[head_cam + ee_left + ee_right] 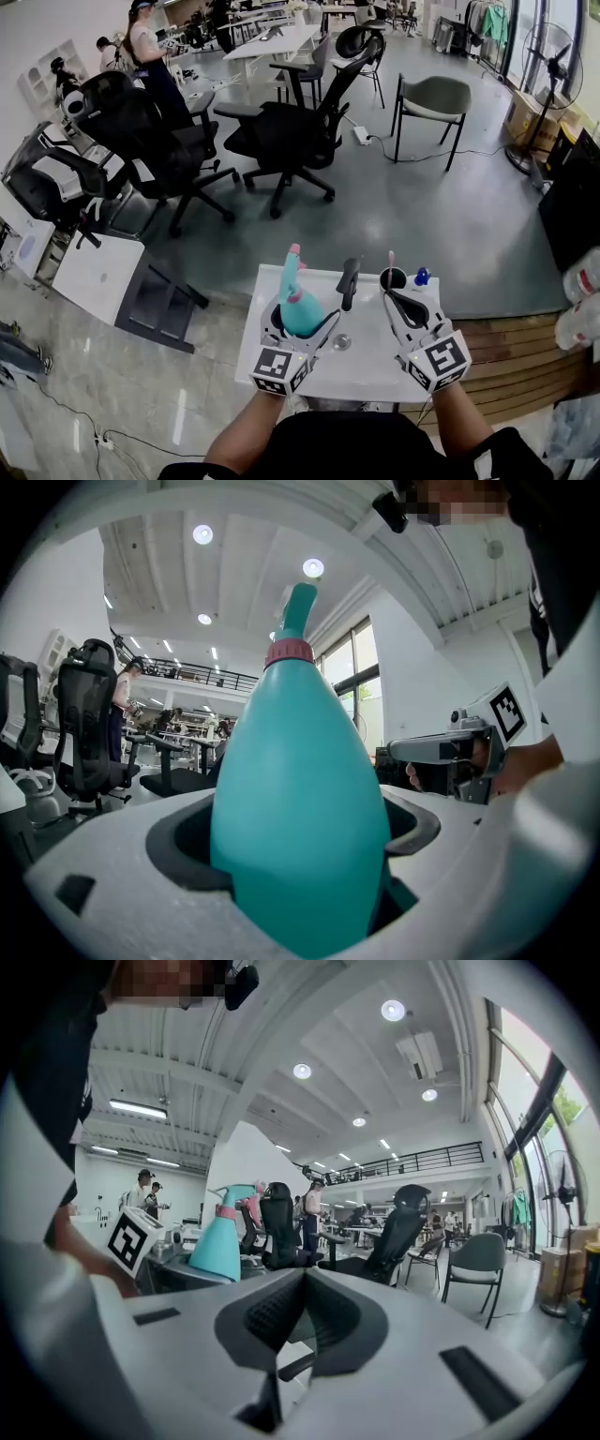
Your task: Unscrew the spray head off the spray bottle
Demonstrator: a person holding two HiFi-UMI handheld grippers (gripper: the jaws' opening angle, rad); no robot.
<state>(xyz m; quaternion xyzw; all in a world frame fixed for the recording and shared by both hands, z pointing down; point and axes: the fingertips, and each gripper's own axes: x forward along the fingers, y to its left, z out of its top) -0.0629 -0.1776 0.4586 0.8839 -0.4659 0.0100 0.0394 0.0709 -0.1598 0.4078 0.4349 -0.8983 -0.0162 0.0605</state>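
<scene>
You worked in a big open office. Grey floor (pixel 450 216) filled mid-frame, w/ black office chairs (pixel 291 131) upper centre, a grey-green chair (pixel 433 98) upper right and a standing fan (pixel 548 56) at far right. A small white table (pixel 366 367) sat bottom centre, wooden decking (pixel 525 342) to its right. Round ceiling lights (pixel 394 1010) were on; tall windows (pixel 539 1110) lined the right edge.

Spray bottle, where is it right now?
In the head view the teal spray bottle is clamped in the left gripper over the white table's left side, left of the right gripper.
</scene>
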